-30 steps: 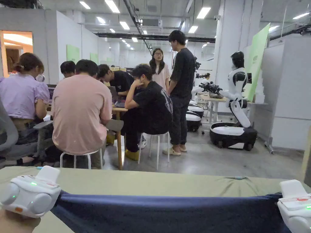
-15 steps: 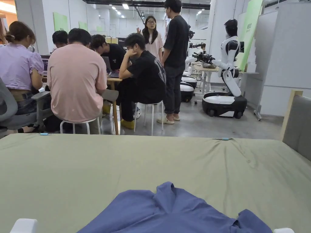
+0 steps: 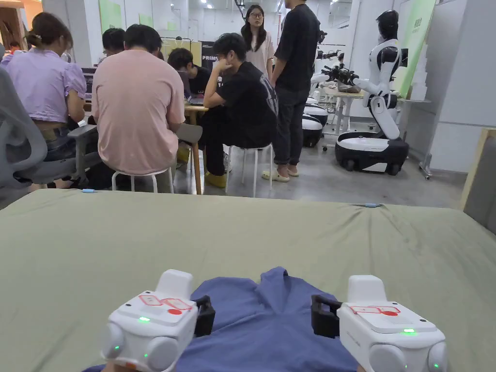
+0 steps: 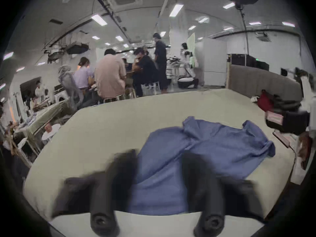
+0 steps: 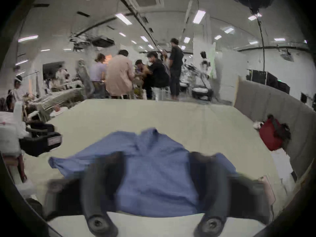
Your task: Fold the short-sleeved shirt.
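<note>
Fingers of left gripper [image 4: 159,157] and right gripper [image 5: 156,160] spread, released, above blue shirt [image 3: 271,319]; red bag [image 5: 271,136] aside.

Little to read anywhere. Far ahead of the left tongs [image 3: 205,312], beyond the seated people, white block letters on a dark board [image 3: 209,58], cut off by a head, no whole word legible. Far ahead and to the right of the right tongs [image 3: 322,315], pale characters near the top of a green panel [image 3: 415,23], too small to make out. On top of both tongs' white housings, red-outlined stickers [image 3: 167,302], no lettering legible. In the right gripper view, a pale label [image 5: 54,140] on the left tongs' dark front, blurred. Likewise blurred in the left gripper view, a pink tag [image 4: 274,118] on the right tongs' front.
</note>
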{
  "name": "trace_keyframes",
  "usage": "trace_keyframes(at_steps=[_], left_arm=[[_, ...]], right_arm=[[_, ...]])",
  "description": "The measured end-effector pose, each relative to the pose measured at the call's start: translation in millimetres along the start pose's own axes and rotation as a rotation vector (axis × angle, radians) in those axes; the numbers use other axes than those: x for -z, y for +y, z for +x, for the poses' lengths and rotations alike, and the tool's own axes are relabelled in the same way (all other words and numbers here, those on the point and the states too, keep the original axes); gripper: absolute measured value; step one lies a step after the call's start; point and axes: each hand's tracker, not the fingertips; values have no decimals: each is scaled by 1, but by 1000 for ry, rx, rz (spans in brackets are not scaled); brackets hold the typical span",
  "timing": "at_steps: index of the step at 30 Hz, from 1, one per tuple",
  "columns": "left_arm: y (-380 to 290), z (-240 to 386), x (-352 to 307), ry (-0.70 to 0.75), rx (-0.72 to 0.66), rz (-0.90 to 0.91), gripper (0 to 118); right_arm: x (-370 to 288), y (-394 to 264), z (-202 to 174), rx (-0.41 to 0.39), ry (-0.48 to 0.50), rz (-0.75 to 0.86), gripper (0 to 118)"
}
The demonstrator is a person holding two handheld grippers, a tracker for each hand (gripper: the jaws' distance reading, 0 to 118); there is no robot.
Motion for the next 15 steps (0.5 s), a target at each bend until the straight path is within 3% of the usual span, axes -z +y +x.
trace_keyframes(at_steps=[1,2,3,8,12,15], left_arm=[[-1,6,-1,12,28,7,0],[-2,5,-1,20,30,13,0],[-1,-1,-1,23,19,12,0],[4,-65,5,43,-103,-110,0],[-19,-133,28,-13,-229,-417,0],[-45,-173,41,84,-284,-497,0]], right_arm=[[1,1,-6,-17,-7,-1,29],[3,2,-12,-28,-9,-5,8],[5,1,-13,-31,-6,-5,0],[14,-1,-21,-38,26,-28,0],[20,-7,-29,-48,44,-48,0],[23,-13,-35,-52,60,-58,0]])
